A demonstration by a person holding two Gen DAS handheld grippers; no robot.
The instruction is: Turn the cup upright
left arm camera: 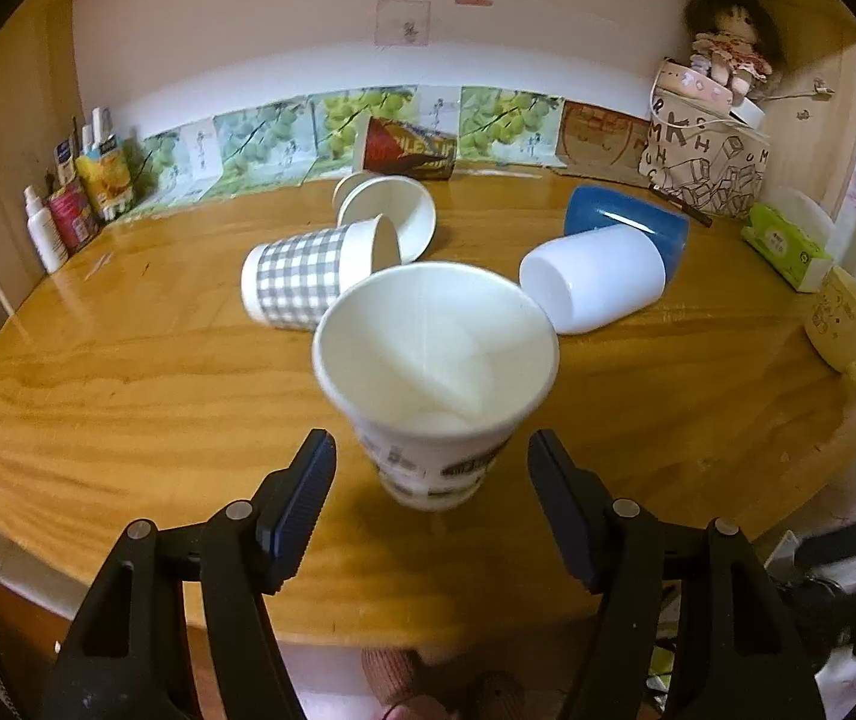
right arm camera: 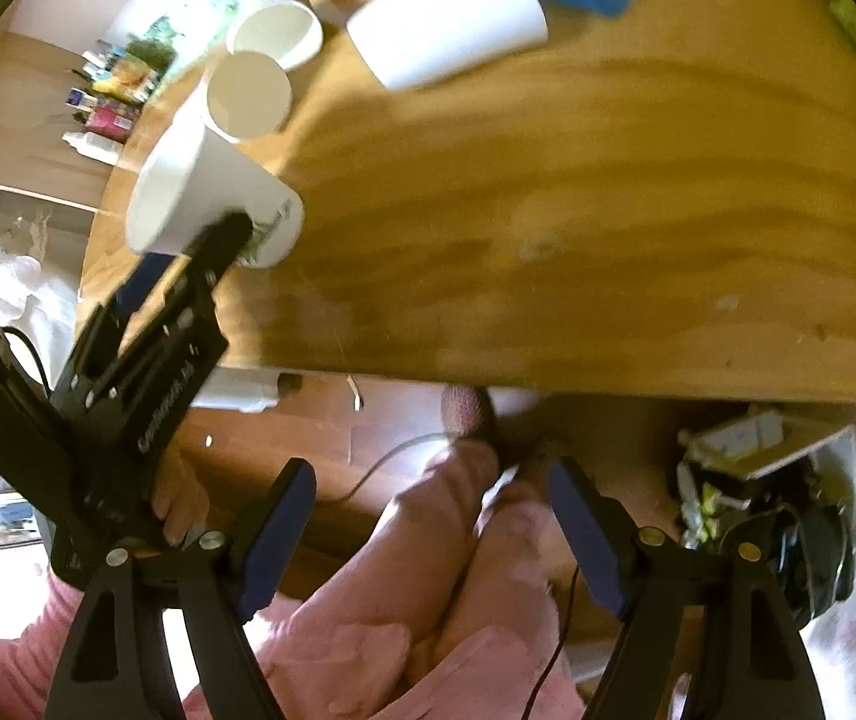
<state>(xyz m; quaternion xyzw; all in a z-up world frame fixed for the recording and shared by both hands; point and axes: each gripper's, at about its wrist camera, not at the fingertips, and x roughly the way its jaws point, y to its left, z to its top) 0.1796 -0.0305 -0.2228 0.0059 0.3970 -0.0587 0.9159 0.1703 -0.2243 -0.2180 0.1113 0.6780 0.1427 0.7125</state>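
A white paper cup with dark print (left arm camera: 435,384) stands upright on the wooden table (left arm camera: 128,384), just ahead of my left gripper (left arm camera: 430,471). The left gripper is open, its fingers apart on either side of the cup's base and not touching it. The same cup shows in the right wrist view (right arm camera: 212,192) with the left gripper's finger (right arm camera: 221,240) beside it. My right gripper (right arm camera: 430,522) is open and empty, held off the table's front edge above the person's lap.
Behind lie a grey checked cup (left arm camera: 308,276), a white paper cup (left arm camera: 392,210), a red printed cup (left arm camera: 407,147), a white plastic cup (left arm camera: 595,276) and a blue cup (left arm camera: 631,222), all on their sides. Bottles (left arm camera: 68,204) stand far left; a tissue box (left arm camera: 787,246) and yellow mug (left arm camera: 844,318) right.
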